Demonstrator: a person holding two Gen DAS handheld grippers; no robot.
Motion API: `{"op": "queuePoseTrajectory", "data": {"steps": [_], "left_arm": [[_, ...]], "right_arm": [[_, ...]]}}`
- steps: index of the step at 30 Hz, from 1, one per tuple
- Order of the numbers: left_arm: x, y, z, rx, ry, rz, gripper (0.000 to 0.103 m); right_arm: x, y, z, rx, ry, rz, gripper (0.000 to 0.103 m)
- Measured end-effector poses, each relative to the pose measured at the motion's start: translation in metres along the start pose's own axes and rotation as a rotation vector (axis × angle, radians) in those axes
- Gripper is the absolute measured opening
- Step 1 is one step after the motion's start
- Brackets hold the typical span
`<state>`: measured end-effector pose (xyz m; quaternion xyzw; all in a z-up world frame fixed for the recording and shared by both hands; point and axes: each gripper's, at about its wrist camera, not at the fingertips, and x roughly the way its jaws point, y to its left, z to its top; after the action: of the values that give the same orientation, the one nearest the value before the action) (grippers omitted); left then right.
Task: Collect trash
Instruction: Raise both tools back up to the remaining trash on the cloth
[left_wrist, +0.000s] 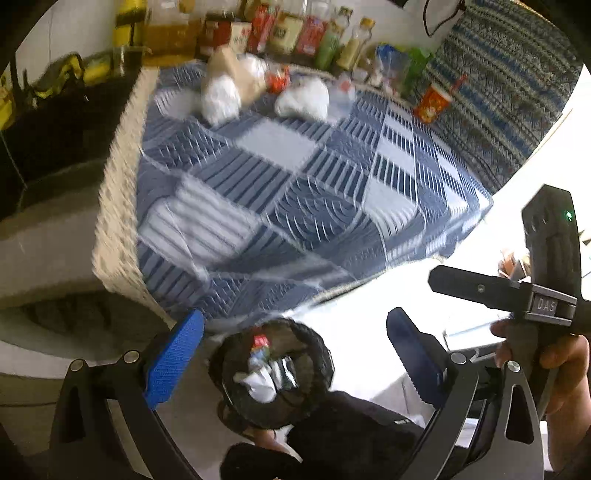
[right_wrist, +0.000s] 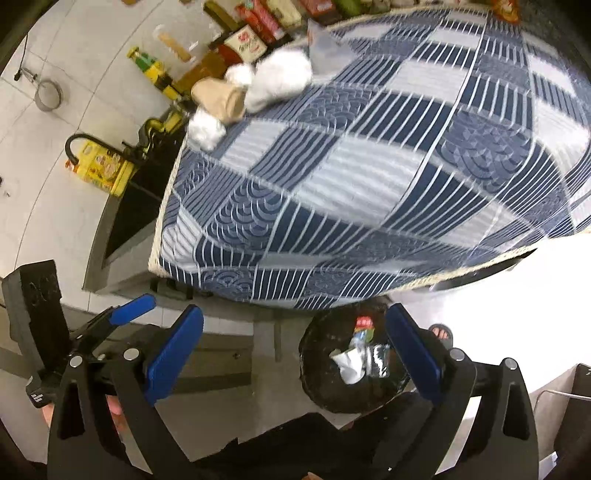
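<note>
A black mesh waste bin (left_wrist: 314, 369) (right_wrist: 325, 384) stands on the floor below the table's near edge, holding white paper, a clear wrapper and a red-labelled scrap. My left gripper (left_wrist: 295, 354) hangs open right over it, empty. My right gripper (right_wrist: 295, 347) is open too, empty, with the bin under its right finger. On the far side of the blue patchwork tablecloth (left_wrist: 273, 147) (right_wrist: 369, 177) lie crumpled white tissues (left_wrist: 221, 98) (right_wrist: 280, 79), a tan paper cup (right_wrist: 221, 99) (left_wrist: 240, 74) on its side, and a red wrapper (left_wrist: 279, 79).
Bottles and boxes (left_wrist: 288, 33) line the table's back edge, with a red paper cup (left_wrist: 432, 101) at the right. A black stool or side surface (right_wrist: 144, 195) with yellow packs (right_wrist: 103, 168) stands left of the table. A person's dark legs (right_wrist: 332, 443) and sandalled foot (right_wrist: 441, 334) are beside the bin.
</note>
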<state>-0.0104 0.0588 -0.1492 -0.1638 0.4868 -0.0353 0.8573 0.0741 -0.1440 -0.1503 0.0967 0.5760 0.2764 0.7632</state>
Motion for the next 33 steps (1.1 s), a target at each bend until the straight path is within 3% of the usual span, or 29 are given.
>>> {"op": "queuePoseTrajectory", "data": {"steps": [12, 25, 33], "left_arm": [[-0.023, 0.01, 0.05, -0.046, -0.114, 0.065, 0.096], [-0.009, 0.0, 0.107, -0.09, -0.113, 0.139, 0.096], [0.003, -0.009, 0.14, -0.122, -0.132, 0.159, 0.096]], "right_arm": [[-0.045, -0.02, 0.052, -0.007, -0.103, -0.032, 0.098], [-0.039, -0.036, 0.138, -0.118, -0.095, 0.024, 0.098], [-0.038, -0.039, 0.182, -0.188, -0.15, -0.004, 0.098]]}}
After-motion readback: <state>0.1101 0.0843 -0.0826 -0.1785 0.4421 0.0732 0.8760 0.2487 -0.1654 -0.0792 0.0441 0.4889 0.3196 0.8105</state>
